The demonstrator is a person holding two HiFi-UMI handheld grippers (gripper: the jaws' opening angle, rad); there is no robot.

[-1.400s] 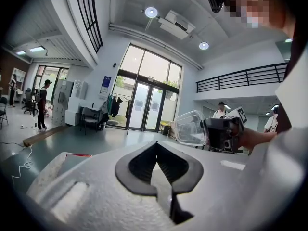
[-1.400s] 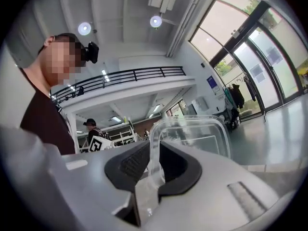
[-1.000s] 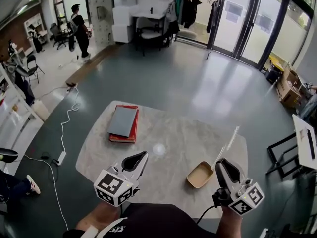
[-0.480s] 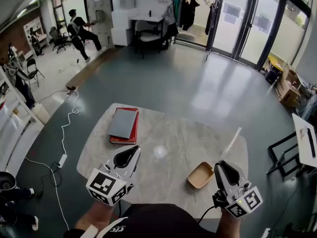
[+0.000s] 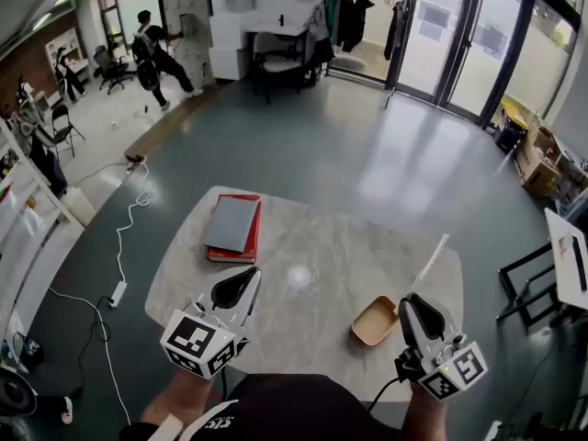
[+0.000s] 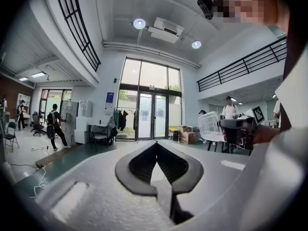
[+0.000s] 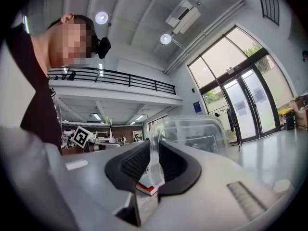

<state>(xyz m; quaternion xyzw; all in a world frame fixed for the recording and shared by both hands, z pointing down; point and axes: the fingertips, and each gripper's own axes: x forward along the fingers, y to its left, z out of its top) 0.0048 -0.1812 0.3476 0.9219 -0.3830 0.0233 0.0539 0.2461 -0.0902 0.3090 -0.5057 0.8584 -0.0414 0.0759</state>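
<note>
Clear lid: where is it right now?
The clear lid is clamped in the right gripper, raised over the table's right side in the head view, just past the tan tray.

The table [image 5: 322, 246] has a pale, marbled top with rounded corners. It stands on a glossy grey-green floor [image 5: 303, 145].

- 10 o'clock on the top: a red book [image 5: 230, 256] lies flat. A grey flat item [image 5: 230, 223] is stacked on it and covers most of its face.
- 4 o'clock, near the edge: a tan tray [image 5: 375, 321] rests open side up.

Book and tray are well apart, with bare tabletop between them.
</note>
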